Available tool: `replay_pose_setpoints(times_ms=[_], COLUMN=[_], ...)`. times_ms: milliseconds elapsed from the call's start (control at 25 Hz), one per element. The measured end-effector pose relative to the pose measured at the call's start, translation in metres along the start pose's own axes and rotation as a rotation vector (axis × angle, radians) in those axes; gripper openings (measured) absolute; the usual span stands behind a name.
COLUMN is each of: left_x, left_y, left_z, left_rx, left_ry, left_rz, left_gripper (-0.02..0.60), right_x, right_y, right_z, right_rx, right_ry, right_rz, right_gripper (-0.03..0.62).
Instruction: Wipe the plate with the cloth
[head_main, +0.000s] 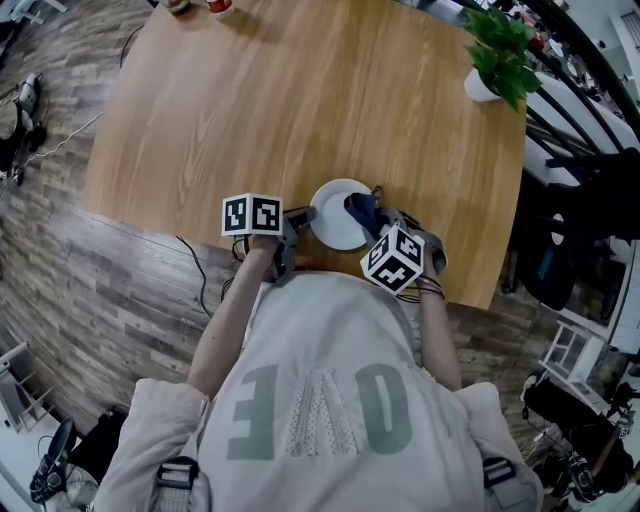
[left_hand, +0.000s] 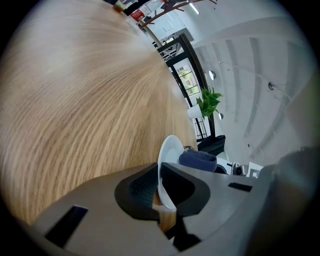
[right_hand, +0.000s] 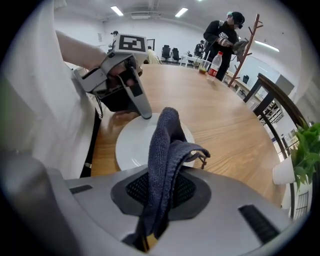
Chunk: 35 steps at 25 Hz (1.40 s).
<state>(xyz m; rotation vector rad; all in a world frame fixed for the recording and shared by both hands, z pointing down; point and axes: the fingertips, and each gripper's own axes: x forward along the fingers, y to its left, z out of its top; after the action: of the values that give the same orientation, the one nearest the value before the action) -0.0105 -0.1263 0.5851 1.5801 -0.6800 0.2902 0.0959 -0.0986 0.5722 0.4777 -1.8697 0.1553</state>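
Observation:
A white plate (head_main: 334, 215) lies near the front edge of the wooden table (head_main: 300, 110). My left gripper (head_main: 296, 226) is shut on the plate's left rim; in the left gripper view the plate (left_hand: 169, 155) stands edge-on between the pads. My right gripper (head_main: 375, 222) is shut on a dark blue cloth (head_main: 362, 211), which hangs down onto the plate's right side. In the right gripper view the cloth (right_hand: 165, 165) runs up from the jaws over the plate (right_hand: 131, 146), and the left gripper (right_hand: 144, 114) shows at the plate's far rim.
A potted green plant (head_main: 499, 55) stands at the table's far right corner. Small items (head_main: 195, 5) sit at the far edge. A person (right_hand: 225, 37) stands by a coat rack beyond the table, near a bottle (right_hand: 214, 64). Cables lie on the floor at left.

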Motion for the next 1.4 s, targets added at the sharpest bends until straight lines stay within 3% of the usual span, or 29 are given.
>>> replay_pose_setpoints(times_ms=[240, 560, 680, 1040, 1400], left_x=[0.000, 0.001, 0.001, 0.004, 0.003], left_y=[0.001, 0.000, -0.001, -0.002, -0.002], left_z=[0.004, 0.002, 0.002, 0.001, 0.004], left_rx=[-0.004, 0.000, 0.004, -0.001, -0.010], left_ry=[-0.009, -0.011, -0.008, -0.014, -0.024], left_rz=[-0.004, -0.007, -0.009, -0.013, -0.015], left_gripper=[0.029, 0.029, 0.029, 0.028, 0.028], right_x=[-0.009, -0.015, -0.018, -0.001, 0.017], right_y=[0.036, 0.056, 0.042, -0.049, -0.037], right_z=[-0.006, -0.011, -0.007, 0.017, 0.023], right_rx=[-0.014, 0.013, 0.015, -0.015, -0.083], right_ry=[0.016, 0.022, 0.004, 0.014, 0.059], right_rz=[0.128, 0.206, 0.175, -0.033, -0.014], right_gripper=[0.057, 0.057, 0.057, 0.057, 0.057])
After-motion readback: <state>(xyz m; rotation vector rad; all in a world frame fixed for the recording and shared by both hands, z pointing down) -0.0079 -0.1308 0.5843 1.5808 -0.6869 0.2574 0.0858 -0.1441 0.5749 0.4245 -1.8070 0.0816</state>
